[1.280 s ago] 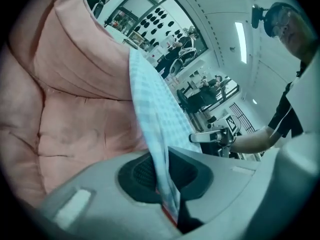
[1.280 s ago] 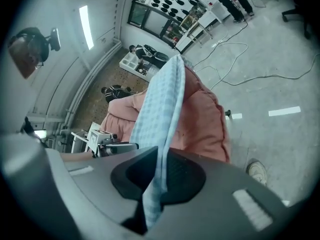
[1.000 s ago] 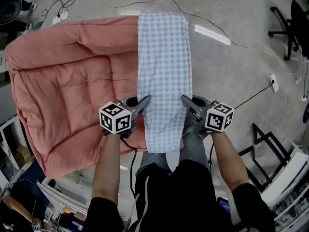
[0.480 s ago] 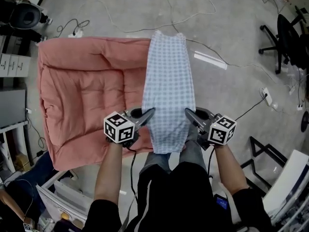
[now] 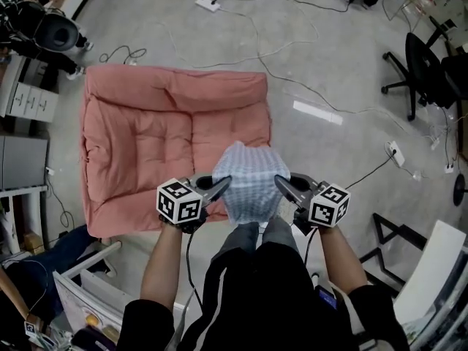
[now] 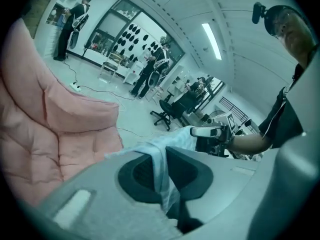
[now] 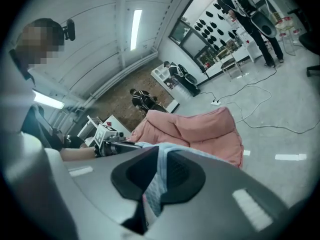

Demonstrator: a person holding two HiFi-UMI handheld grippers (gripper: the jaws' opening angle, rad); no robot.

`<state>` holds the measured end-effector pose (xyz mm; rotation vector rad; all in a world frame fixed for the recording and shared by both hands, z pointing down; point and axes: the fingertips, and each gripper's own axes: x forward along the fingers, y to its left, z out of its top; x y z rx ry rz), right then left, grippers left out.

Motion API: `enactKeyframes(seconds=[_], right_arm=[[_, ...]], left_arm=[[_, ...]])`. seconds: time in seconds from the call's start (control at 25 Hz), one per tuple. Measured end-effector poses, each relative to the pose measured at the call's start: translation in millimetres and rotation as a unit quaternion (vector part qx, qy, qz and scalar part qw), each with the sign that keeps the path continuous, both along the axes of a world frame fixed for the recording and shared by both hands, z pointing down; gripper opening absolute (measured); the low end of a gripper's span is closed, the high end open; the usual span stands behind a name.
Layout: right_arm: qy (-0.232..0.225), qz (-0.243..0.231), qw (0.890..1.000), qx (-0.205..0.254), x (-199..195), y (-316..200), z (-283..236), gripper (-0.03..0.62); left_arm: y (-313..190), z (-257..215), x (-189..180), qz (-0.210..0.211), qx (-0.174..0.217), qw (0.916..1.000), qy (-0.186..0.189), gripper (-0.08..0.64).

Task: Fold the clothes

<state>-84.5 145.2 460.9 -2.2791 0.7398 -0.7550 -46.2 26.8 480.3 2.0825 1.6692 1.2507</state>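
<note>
Clamping opposite edges of the checked garment [image 5: 252, 189]: left gripper [image 5: 221, 186] and right gripper [image 5: 281, 185].

From the left gripper [image 5: 222, 185] and right gripper [image 5: 281, 184], 1 to 3 o'clock is open concrete floor [image 5: 344, 64] — only thin cables [image 5: 281, 79] and a white strip [image 5: 317, 112] cross it. The checked cloth [image 5: 252, 185] fills the gap between them. A pink quilted mat [image 5: 146, 137] lies flat from 9 to 11; an office chair [image 5: 424, 72] stands at 2, a drawer cabinet [image 5: 29, 102] at 10.

Head view: steeply down from above the mat [image 5: 146, 137]. Gripper views: close behind the jaws, facing each other; all share the mat.
</note>
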Motion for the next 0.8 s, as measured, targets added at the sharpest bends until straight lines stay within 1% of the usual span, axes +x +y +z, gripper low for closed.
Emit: enactKeyframes(seconds=[0.08, 0.16, 0.4, 0.6, 0.8], right_arm=[[0.001, -0.013, 1.0, 0.004, -14, 3, -10, 0.018], [0.004, -0.022, 1.0, 0.006, -24, 8, -19, 0.018], [0.029, -0.037, 0.999, 0.003, -47, 28, -56, 0.018], [0.071, -0.032, 0.997, -0.009, -50, 52, -95, 0.018], [0.111, -0.011, 0.994, -0.02, -53, 87, -137, 0.02]], left_arm=[[3, -11, -12, -0.002, 0.012, 0.9999, 0.003, 0.029], [8, -23, -23, -0.003, 0.015, 0.9998, 0.01, 0.029], [29, -64, -44, -0.019, 0.005, 0.9994, 0.029, 0.028], [54, -105, -42, -0.01, -0.004, 0.9979, 0.064, 0.028], [91, -141, -39, 0.001, -0.026, 0.9968, 0.076, 0.028]])
